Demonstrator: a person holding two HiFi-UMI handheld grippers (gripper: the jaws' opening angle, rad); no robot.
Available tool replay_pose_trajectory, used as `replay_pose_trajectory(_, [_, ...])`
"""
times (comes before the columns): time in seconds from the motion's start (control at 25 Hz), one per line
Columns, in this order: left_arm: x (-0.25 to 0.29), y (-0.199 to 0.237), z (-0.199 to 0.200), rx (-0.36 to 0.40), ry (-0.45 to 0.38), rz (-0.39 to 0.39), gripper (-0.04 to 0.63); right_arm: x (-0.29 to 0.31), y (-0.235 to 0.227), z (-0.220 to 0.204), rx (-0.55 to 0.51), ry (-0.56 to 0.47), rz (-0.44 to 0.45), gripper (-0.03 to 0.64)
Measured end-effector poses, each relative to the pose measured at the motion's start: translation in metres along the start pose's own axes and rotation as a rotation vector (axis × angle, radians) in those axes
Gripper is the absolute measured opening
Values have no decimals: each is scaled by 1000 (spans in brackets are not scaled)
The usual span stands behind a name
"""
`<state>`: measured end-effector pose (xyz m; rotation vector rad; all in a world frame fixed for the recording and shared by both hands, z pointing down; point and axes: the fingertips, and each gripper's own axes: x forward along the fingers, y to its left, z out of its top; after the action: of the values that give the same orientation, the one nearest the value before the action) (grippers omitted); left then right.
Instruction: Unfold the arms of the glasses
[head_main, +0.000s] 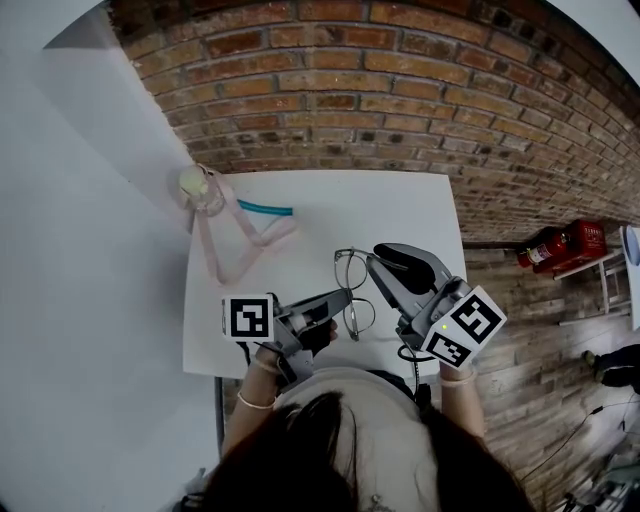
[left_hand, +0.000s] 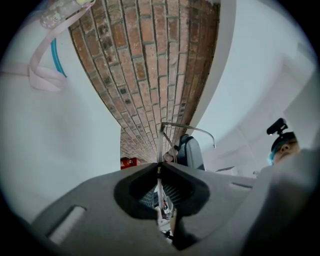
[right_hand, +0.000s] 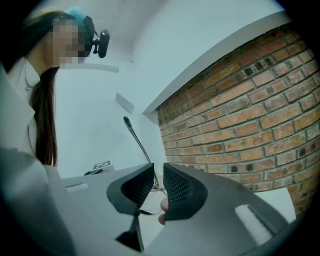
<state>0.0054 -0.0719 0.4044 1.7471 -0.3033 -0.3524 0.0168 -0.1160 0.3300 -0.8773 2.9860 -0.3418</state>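
1. Pinching thin wire-rimmed metal glasses (head_main: 350, 270) over the white bench (head_main: 400, 200), the left gripper (head_main: 338, 298) has its fingers closed on the rim; squeezing harder could bend it.
2. The right gripper (head_main: 374, 256) has its fingers slightly apart around one arm; tugging sideways could twist it.

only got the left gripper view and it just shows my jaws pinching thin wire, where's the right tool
Observer: The right tool is at the end of the glasses farther from the person, and the left tool has the nearer end.
Operator: ok is it clamped on them
Observer: In the right gripper view its jaws stand a narrow gap apart with the glasses at the gap. I can't tell whether they pinch.
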Motion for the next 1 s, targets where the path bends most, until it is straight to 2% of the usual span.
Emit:
replay_pose_trajectory(0.48, [-1, -2, -8, 11, 37, 1, 23, 4, -3, -10, 40, 23, 18, 69])
replay_pose_trajectory(0.6, [-3, -3, -9, 23, 49, -18, 22, 6, -4, -14, 58, 26, 22, 78])
replay_pose_trajectory(0.68, [-3, -4, -11, 53, 65, -27, 23, 6, -4, -15, 69, 30, 28, 84])
replay_pose_trajectory(0.84, [-5, -2, -12, 159, 107, -10, 23, 8, -2, -18, 80, 38, 41, 91])
replay_pose_trajectory(1.0, [-3, -5, -12, 172, 115, -23, 23, 9, -1, -20, 92, 46, 57, 98])
